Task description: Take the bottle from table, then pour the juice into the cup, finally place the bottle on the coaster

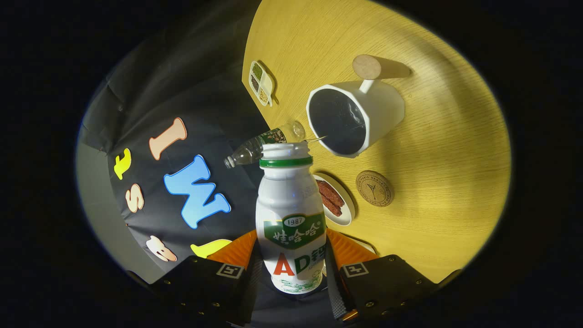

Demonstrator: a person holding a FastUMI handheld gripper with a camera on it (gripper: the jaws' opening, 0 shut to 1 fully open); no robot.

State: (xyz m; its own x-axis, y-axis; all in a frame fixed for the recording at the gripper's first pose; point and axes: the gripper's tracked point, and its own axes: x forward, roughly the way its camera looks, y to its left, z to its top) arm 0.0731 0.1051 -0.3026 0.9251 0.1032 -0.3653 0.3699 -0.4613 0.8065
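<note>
The hand-held gripper point(291, 269) is closed on the white bottle point(290, 218), with a finger pressed against each side of its lower body. The bottle is held tilted, its open green-ringed mouth turned toward the white cup point(355, 116), which is seen at about one o'clock from the mouth, lying beyond the fingers on the wooden counter point(446, 191). A thin thread, judged to be juice, appears to be drawn from the mouth toward the cup's near rim.

Spillage is the main risk: the stream meets the cup close to its rim, so a small drift of the mouth, or too steep a tilt, could send juice onto the counter. The small plate point(339, 200) of brown food lies directly behind the bottle and could be splashed. The round coaster point(374, 188), at about four o'clock from the cup, sits near that plate, so the plate could be knocked when the bottle is set down.

The level of juice in the cup cannot be judged, since its inside is seen only as dark. The plate is partly hidden by the bottle. A clear bottle point(264, 146) is seen lying on its side beyond the mouth. The bottle's base and the fingertips are hard to make out in shadow.
</note>
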